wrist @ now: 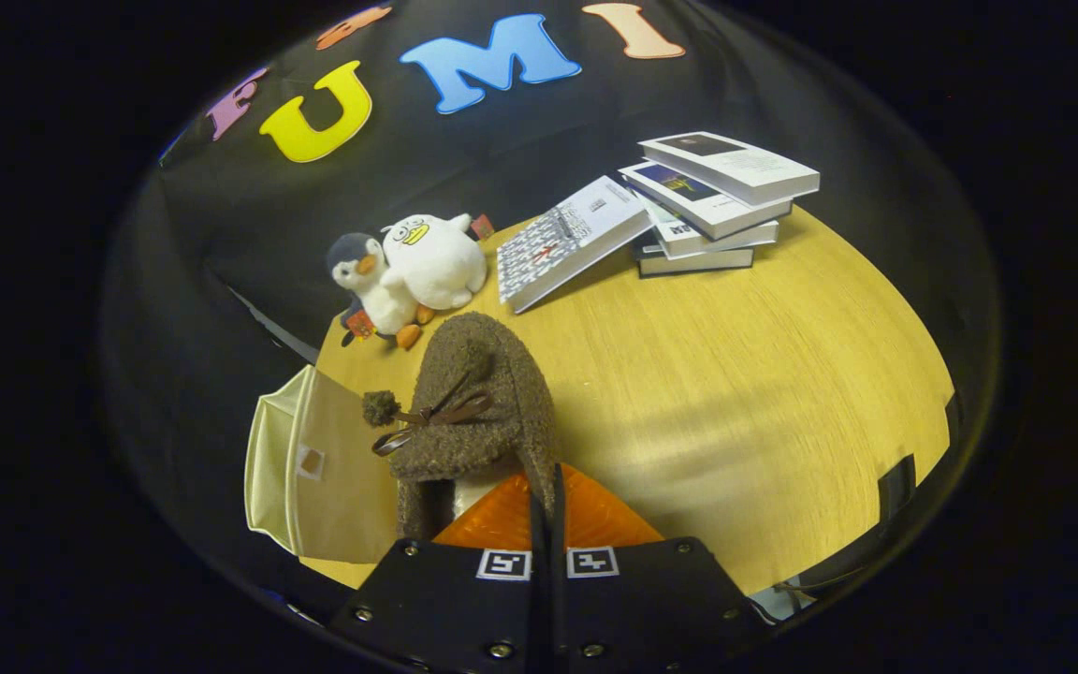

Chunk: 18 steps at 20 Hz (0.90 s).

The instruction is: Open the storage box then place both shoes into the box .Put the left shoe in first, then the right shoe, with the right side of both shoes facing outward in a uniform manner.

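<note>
The tongs [546,505] are closed tight, their fingers pinching the rim of a brown fuzzy shoe [478,412] with a pom-pom bow, which rises just ahead of them. Left of the shoe sits the cream storage box [314,468], lid raised, at the table [735,393] edge. Beyond are two plush toys [413,271] and stacked books [707,197]; their cover print is too small to read.

From the camera riding on the gripper [546,505] we look forward and down along its closed fingers, close over the wooden table [735,374], facing the stacked books [717,201] and the booth's black wall.
</note>
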Available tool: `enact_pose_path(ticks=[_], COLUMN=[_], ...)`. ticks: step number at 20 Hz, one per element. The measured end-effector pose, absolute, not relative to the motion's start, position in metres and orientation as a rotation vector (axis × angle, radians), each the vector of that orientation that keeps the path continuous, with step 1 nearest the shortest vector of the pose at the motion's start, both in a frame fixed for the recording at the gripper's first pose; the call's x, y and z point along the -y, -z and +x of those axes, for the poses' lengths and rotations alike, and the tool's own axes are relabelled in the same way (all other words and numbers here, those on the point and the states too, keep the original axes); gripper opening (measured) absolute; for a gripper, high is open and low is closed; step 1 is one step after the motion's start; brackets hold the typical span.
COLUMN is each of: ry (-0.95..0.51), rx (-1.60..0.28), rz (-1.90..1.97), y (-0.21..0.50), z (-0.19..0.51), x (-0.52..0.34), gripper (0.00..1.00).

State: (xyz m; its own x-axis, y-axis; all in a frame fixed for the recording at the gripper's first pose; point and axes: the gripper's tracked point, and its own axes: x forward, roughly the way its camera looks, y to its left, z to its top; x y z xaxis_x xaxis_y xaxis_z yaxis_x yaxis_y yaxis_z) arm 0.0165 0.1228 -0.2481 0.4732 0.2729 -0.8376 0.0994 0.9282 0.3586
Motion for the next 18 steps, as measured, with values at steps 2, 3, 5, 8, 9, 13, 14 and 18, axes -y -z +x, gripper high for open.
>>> enact_pose_path(ticks=[2,3,5,8,9,13,14,18], ry=[-0.133,-0.143,-0.166,-0.206,-0.223,-0.257,-0.259,-0.245], rx=[-1.060,-1.048,-1.029,-1.022,-1.026,-1.015,-1.010,-0.995], rz=[0.392,0.398,0.410,0.435,0.449,0.476,0.487,0.519], y=[0.237,0.233,0.225,0.217,0.214,0.207,0.207,0.206], z=[0.025,0.024,0.027,0.035,0.035,0.036,0.036,0.039], x=[-0.154,-0.168,-0.200,-0.250,-0.266,-0.315,-0.325,-0.351], gripper=[0.00,0.00,0.00,0.00,0.00,0.00,0.00,0.00])
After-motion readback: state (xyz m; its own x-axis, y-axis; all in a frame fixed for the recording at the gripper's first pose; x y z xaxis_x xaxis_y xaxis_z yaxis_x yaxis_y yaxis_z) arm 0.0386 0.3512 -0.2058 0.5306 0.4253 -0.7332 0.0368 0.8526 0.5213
